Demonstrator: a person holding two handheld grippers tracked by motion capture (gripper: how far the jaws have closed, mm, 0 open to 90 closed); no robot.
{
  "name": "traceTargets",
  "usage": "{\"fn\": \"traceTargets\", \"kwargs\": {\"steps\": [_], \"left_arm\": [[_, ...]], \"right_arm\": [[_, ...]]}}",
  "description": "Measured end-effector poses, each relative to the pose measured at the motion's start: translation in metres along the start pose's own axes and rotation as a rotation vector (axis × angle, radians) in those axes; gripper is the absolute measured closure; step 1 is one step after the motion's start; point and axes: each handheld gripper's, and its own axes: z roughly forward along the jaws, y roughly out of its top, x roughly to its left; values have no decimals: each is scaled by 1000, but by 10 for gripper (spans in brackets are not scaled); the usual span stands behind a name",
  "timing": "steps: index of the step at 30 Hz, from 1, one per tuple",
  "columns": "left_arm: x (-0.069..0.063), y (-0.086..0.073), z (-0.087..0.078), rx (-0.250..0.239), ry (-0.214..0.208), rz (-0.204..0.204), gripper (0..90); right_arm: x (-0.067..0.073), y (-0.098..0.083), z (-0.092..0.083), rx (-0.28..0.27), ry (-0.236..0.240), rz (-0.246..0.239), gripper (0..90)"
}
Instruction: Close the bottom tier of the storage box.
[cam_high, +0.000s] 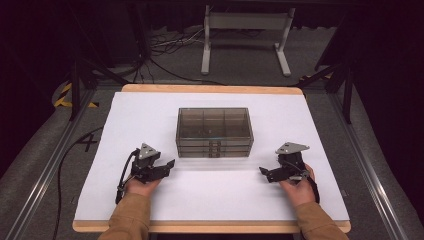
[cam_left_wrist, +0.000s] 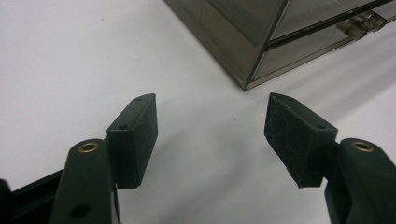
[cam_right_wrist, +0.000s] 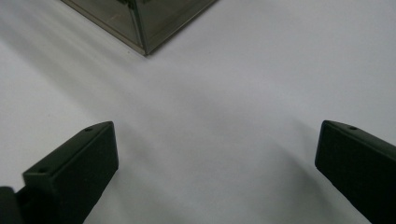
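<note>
Either side of the smoky drawer box (cam_high: 214, 132), the left gripper (cam_high: 169, 165) and right gripper (cam_high: 264, 172) are resting on the white tabletop (cam_high: 150, 115) — both gaping wide, gripping nothing.

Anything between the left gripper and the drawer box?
Nothing: bare white table cover between the left gripper and the smoky drawer box, per the left gripper view.

Smoky clear drawer box (cam_high: 214, 131), drawers shut, upright, mid-table on white sheet (cam_high: 150, 115).
</note>
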Motion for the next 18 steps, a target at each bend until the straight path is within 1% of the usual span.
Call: {"fn": "traceTargets", "kwargs": {"steps": [4, 6, 7, 18], "left_arm": [[0, 0, 0, 2, 1, 0, 355], [0, 0, 0, 3, 0, -1, 355], [0, 0, 0, 5, 0, -1, 356], [0, 0, 1, 11, 3, -1, 353]], "right_arm": [[1, -1, 2, 6, 7, 5, 1], [0, -2, 3, 5, 15, 20, 0], [-1, -2, 4, 7, 26, 34, 0], [-2, -2, 4, 7, 32, 39, 0]]}}
